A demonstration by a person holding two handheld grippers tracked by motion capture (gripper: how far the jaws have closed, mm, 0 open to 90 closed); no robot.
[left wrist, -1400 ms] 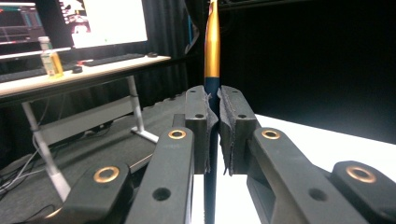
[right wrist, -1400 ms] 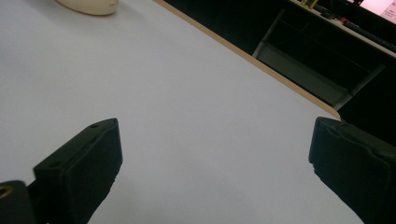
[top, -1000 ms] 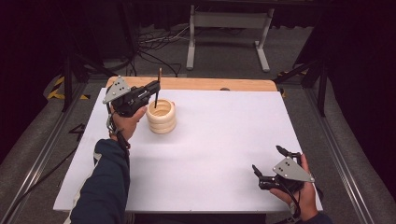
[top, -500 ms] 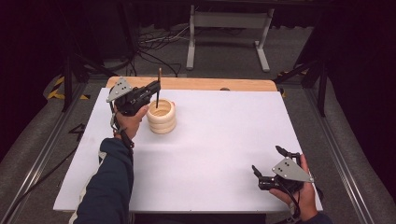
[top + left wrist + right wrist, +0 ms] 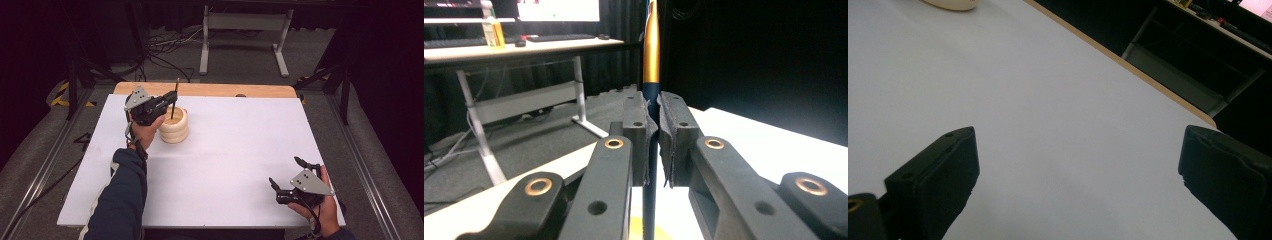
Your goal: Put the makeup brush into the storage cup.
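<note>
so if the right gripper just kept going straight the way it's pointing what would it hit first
Nothing close. The right gripper, jaws open, points across bare white table. The first thing roughly in that line is the pale ring stack far off, though it may pass beside it; depth is hard to judge.

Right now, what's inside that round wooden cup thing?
A thin dark stick with a gold upper part goes down into the ringed wooden cup, held upright by the left gripper. Its bottom end and the cup's inside are hidden by the rim and the gripper.

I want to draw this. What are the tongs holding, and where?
The left tongs pinch a pen around its dark lower barrel. The right tongs hold nothing.
</note>
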